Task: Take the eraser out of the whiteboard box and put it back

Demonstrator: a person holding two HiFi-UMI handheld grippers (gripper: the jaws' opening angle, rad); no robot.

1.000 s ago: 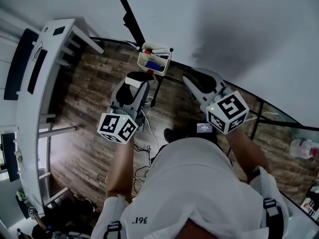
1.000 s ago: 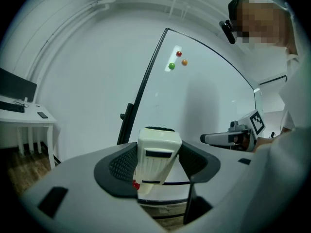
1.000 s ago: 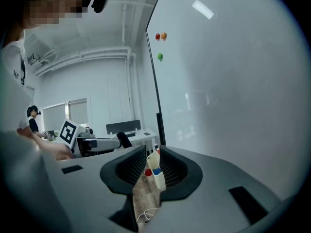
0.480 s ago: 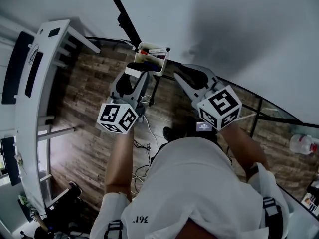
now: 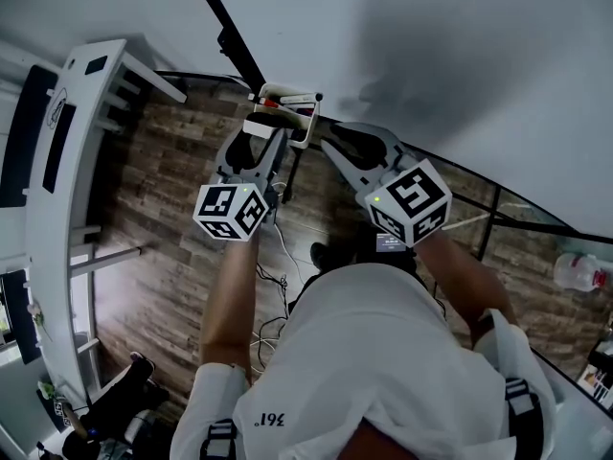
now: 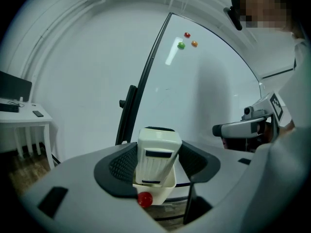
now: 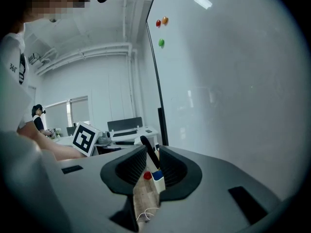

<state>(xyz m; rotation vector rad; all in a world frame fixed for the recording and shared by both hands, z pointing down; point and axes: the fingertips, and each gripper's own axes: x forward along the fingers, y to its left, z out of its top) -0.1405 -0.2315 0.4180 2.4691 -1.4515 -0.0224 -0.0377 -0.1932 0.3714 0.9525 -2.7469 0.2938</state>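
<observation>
My left gripper [image 6: 158, 168] is shut on the cream eraser [image 6: 156, 147], which stands upright with its black felt on top. Directly beneath it is the white whiteboard box [image 6: 165, 192], with a red marker cap [image 6: 144, 199] at its front; whether the eraser's lower end is inside the rim I cannot tell. In the head view the left gripper [image 5: 265, 140] holds the eraser [image 5: 269, 126] at the box [image 5: 290, 98]. My right gripper [image 5: 332, 144] is open beside it. Between its jaws, farther off, the right gripper [image 7: 148, 165] view shows the box [image 7: 158, 183].
The whiteboard [image 5: 431, 56] fills the far side, on a black frame [image 5: 222, 27]; coloured magnets [image 6: 187, 39] stick high on it. A white desk [image 5: 53, 175] stands at the left. Cables [image 5: 278, 257] lie on the wood floor. A plastic bottle [image 5: 578, 271] sits at the right.
My left gripper has carried the eraser forward and down, from short of the box to right at it. The right gripper has edged a little closer to the box.
</observation>
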